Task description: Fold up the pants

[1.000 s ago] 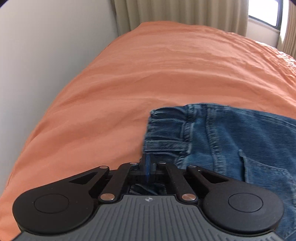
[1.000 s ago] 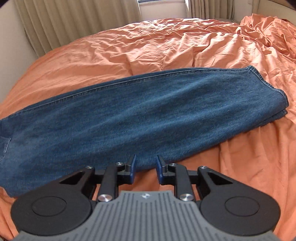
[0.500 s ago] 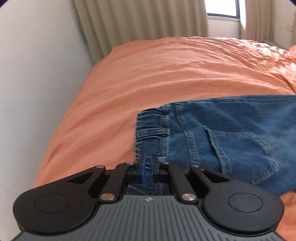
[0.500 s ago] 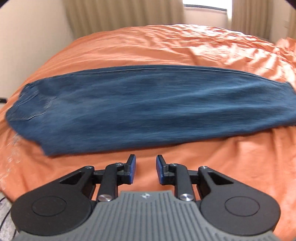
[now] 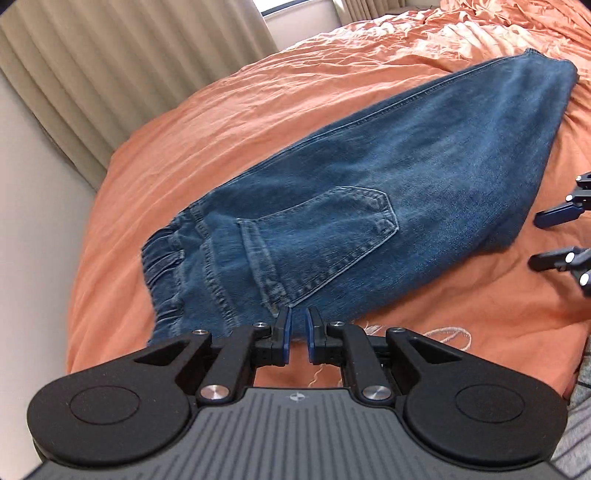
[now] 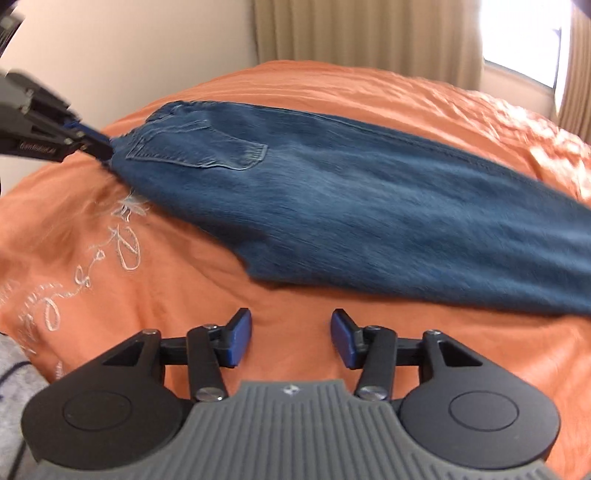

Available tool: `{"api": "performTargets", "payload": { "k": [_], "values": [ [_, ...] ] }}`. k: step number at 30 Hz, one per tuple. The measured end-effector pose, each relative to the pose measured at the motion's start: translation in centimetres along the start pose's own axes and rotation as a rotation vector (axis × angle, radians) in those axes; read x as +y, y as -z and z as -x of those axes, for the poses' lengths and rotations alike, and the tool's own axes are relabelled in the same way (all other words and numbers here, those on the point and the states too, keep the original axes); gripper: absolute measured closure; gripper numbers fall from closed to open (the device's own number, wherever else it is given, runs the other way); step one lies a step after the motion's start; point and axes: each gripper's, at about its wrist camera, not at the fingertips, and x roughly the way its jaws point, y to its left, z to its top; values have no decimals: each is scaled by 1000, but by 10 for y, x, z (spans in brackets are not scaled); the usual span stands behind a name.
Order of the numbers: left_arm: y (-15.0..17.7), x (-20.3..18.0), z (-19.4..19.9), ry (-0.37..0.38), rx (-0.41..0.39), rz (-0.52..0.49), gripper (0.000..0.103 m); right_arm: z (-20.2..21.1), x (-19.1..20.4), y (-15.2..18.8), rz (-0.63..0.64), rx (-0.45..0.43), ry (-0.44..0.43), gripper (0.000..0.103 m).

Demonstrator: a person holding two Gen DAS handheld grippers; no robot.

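Blue jeans (image 5: 369, 192), folded lengthwise with one leg on the other, lie flat on an orange bed cover (image 5: 221, 122). The back pocket faces up and the waistband (image 5: 166, 258) is at the left. My left gripper (image 5: 298, 317) stands at the near edge of the jeans below the pocket, with its jaws slightly apart and nothing between them. It also shows in the right wrist view (image 6: 88, 142) at the jeans' waist corner. My right gripper (image 6: 291, 325) is open and empty over the bare cover, short of the jeans (image 6: 369, 203). Its fingers (image 5: 557, 214) show at the right edge.
A pale wall (image 5: 33, 206) and beige curtains (image 5: 122, 59) run along the bed's far side. White embroidery (image 6: 122, 243) marks the cover near the bed's front edge. A window (image 6: 517, 33) is at the back right.
My left gripper has let go of the waistband and its jaws have parted. The right gripper has opened wider and swung towards the waist end. Both views have swung across the jeans.
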Motion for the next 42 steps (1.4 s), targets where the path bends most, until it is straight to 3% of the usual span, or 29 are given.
{"api": "performTargets", "payload": {
  "k": [3,7,12,16,20,22,24,26,27,28,30,35,39,42],
  "values": [
    [-5,-2,-16,9,-6,51,89,-5,17,-10,126,-45,41,58],
    [-14,7,-28,21,-22,133,89,2,17,-25,156,-97,69,57],
    [-18,15,-37,41,-29,163,89,-15,9,-22,190,-58,137,55],
    [-14,19,-41,61,-33,197,89,-28,-6,-23,109,-1,130,52],
    [-13,21,-44,72,-34,218,89,-14,24,-27,259,-102,45,53],
    [-14,22,-46,73,-32,224,89,-22,36,-30,337,-114,74,45],
    [-14,24,-47,78,-31,230,89,-37,28,-31,315,-84,109,50],
    [-14,24,-47,80,-28,232,89,-53,11,-33,206,-16,110,52],
    [-14,24,-47,79,-25,232,90,-53,5,-35,153,-8,87,60],
    [-14,23,-48,76,-20,230,90,-49,2,-37,127,-15,57,79],
    [-14,22,-51,64,-5,225,93,-32,10,-35,167,-49,46,91],
    [-17,23,-60,45,39,229,97,-3,14,-23,160,-40,34,98],
    [-18,21,-58,25,57,238,97,-8,12,-12,69,20,8,101],
    [-18,22,-39,22,28,259,95,-15,6,-3,-21,70,-19,103]
  ]
}}
